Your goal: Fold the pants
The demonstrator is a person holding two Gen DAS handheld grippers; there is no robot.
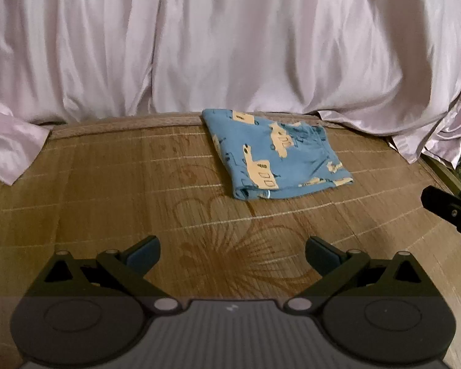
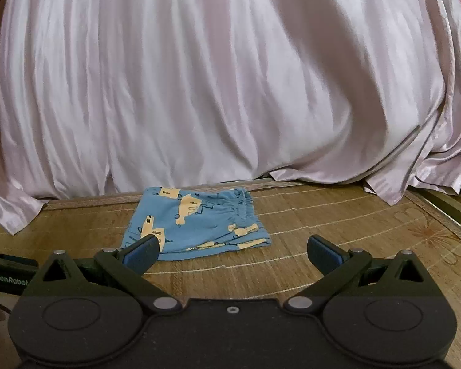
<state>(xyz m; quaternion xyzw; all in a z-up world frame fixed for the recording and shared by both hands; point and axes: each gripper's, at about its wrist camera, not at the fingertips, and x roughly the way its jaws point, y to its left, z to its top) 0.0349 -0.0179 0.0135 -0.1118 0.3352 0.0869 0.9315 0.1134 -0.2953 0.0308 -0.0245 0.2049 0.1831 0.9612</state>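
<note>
Both tools (left (image 1: 232, 253), right (image 2: 232, 253)) gape — pants (image 2: 196, 221) folded ahead.

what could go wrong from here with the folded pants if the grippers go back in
1. The blue patterned pants already lie folded; both the left hand-held gripper and right hand-held gripper are open and empty, so another pinch could pull layers apart.
2. The pants sit near the far edge of the bamboo mat, right by the pink satin curtain; a push could slide them under it.
</note>
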